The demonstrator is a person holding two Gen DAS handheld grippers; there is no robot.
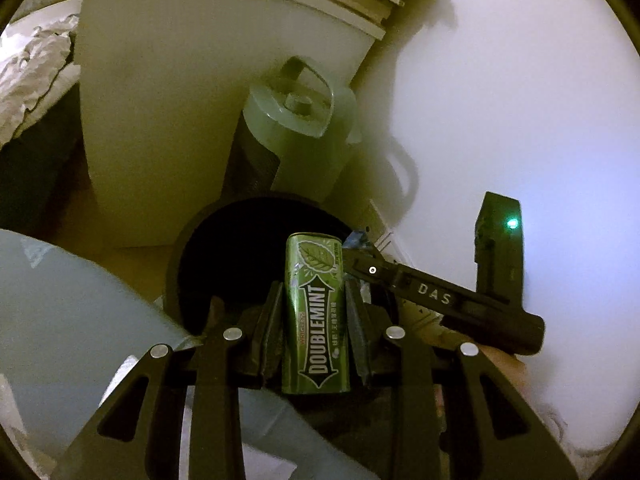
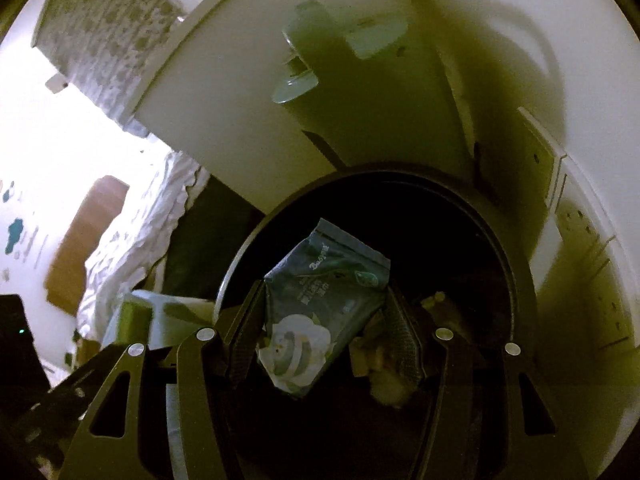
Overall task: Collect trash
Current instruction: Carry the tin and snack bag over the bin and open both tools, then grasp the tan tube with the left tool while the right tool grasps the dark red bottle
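My left gripper is shut on a green Doublemint gum box, held upright just in front of the round black trash bin. My right gripper is shut on a dark wet-wipe packet with a white flower print, held directly above the open mouth of the black bin. Some pale scraps of trash lie inside the bin. The right gripper's black body marked DAS shows to the right in the left wrist view.
A white cabinet or nightstand stands behind the bin, with a grey-green cylindrical appliance beside it. A white wall with sockets is on the right. Rumpled white bedding lies at left. A pale blue object is at lower left.
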